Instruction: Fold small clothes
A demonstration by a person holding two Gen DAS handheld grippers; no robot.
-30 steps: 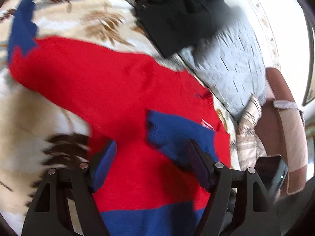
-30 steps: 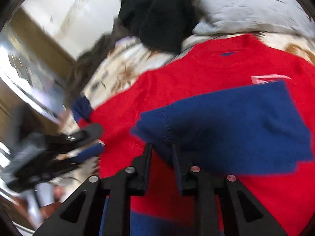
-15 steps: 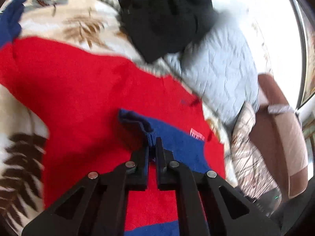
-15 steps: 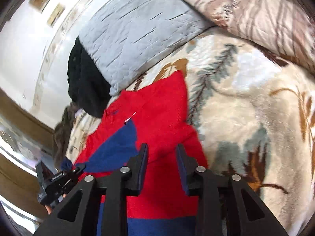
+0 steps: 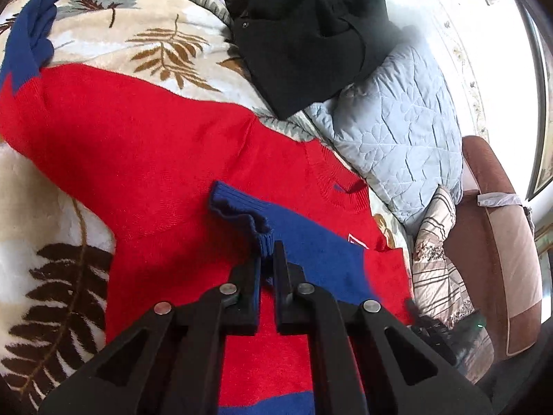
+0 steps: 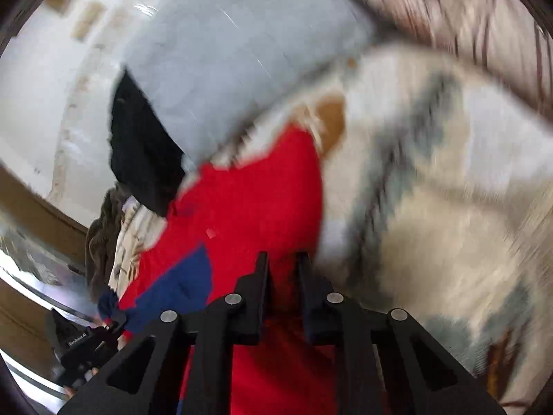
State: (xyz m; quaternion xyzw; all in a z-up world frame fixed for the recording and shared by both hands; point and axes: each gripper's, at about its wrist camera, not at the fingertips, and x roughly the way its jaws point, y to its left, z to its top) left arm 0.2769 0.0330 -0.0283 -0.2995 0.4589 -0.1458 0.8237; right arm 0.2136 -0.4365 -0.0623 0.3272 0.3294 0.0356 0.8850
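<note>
Two claws on one red sweater, which lies spread flat on the leaf-print blanket of the bed, neck toward the grey quilted pillow. Left claw is pinched narrow on the ribbed blue cuff of the sleeve that is folded across the chest. Right claw hovers low over the sweater's red side edge, fingers set narrow with a gap between them; the blur hides whether any cloth sits in there, so I cannot tell if it grips.

My read: this is the sleeve fold, one side in, the other sleeve lying out toward the far blue cuff. To do it well, lay the held cuff down flat and straight across the body, smooth the rumple at the rib before letting go, and keep the fold line parallel to the side seam.

Writing? A small white patch peeks from under the blue sleeve, unreadable. Pale lettering shows on the left claw's body in the right wrist view, too small to read.
</note>
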